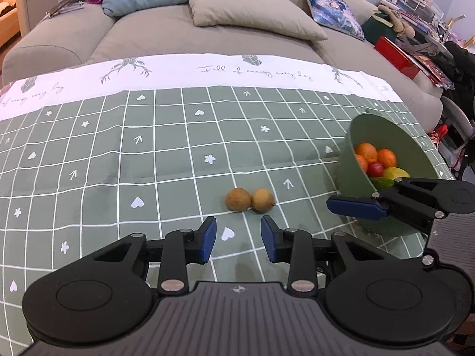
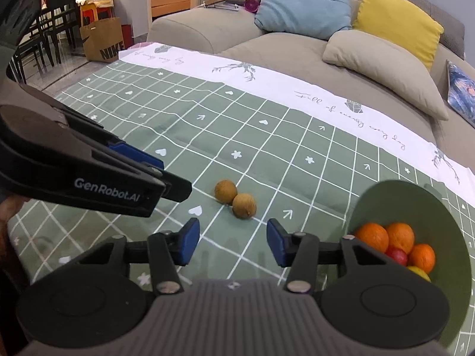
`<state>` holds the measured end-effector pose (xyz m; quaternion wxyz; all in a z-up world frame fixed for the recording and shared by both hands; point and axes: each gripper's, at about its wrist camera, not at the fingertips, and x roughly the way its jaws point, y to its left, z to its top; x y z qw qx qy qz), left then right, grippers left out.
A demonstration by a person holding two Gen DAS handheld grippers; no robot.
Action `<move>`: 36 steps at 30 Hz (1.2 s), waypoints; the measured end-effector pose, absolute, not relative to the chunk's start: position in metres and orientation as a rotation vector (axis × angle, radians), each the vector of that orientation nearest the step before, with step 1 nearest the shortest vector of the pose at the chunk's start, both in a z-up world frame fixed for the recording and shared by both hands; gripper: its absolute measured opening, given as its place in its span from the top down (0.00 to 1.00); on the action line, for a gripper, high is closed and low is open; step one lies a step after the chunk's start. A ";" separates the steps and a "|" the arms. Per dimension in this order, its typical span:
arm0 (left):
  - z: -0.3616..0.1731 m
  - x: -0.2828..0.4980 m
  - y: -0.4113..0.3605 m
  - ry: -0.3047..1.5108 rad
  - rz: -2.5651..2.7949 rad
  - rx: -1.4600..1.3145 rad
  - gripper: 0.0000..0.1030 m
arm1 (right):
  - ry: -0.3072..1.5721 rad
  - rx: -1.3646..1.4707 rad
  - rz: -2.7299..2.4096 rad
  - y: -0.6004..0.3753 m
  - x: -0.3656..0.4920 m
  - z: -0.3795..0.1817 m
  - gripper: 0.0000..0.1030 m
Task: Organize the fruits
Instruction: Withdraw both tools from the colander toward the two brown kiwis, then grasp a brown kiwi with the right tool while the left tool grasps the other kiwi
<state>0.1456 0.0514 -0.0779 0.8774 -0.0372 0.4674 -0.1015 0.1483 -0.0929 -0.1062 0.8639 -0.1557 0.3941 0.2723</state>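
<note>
Two small brown round fruits [image 1: 249, 199] lie touching each other on the green checked tablecloth; they also show in the right wrist view [image 2: 235, 198]. A green bowl [image 1: 353, 175] at the right holds oranges [image 1: 375, 154], a red fruit and a yellow-green one; the bowl also shows in the right wrist view [image 2: 445, 231]. My left gripper [image 1: 238, 238] is open and empty, just short of the brown fruits. My right gripper [image 2: 233, 243] is open and empty, close to the fruits, with the bowl at its right. Each gripper shows from the side in the other's view.
The tablecloth [image 1: 133, 154] covers a low table. A grey sofa [image 1: 166, 32] with blue, yellow and beige cushions stands behind it. A paper bag [image 2: 102, 41] and dark chairs stand at the far left. Cluttered shelves [image 1: 415, 14] are at the far right.
</note>
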 end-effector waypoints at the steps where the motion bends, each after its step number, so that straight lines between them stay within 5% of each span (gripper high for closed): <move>1: -0.080 0.149 0.053 0.980 -0.214 -0.080 0.62 | 0.829 -0.334 0.565 -0.091 0.152 -0.109 0.55; 10: -0.101 0.175 0.058 1.025 -0.226 -0.111 0.67 | 0.860 -0.362 0.562 -0.076 0.184 -0.133 0.71; 36: -0.124 0.205 0.047 1.075 -0.274 -0.103 0.67 | 0.919 -0.319 0.532 -0.080 0.202 -0.153 0.79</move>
